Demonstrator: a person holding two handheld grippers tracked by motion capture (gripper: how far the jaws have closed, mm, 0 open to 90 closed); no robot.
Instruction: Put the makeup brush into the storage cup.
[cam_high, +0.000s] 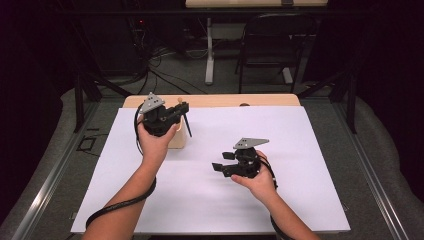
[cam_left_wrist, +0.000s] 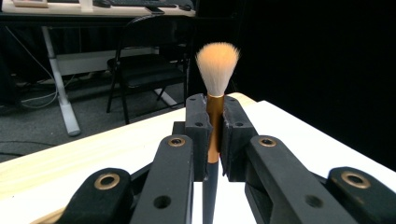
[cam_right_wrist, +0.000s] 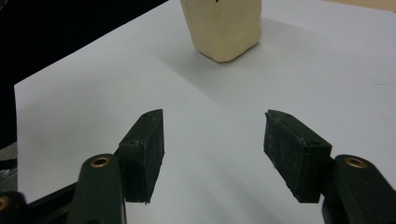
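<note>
Left gripper (cam_left_wrist: 215, 135) clamps brush (cam_left_wrist: 216, 65); right gripper (cam_right_wrist: 212, 149) gapes over open sheet (cam_right_wrist: 140, 74)

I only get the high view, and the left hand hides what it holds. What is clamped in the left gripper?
Observer: The left gripper is shut on a makeup brush with a copper-coloured ferrule and a dark handle.
Operator: Which end points away from the hand?
Observer: The pale orange bristles, fluffed and clear of the fingers.
Operator: And the right gripper?
Observer: The right gripper is open, with nothing between its fingers, aimed at the cream-coloured squarish holder.
</note>
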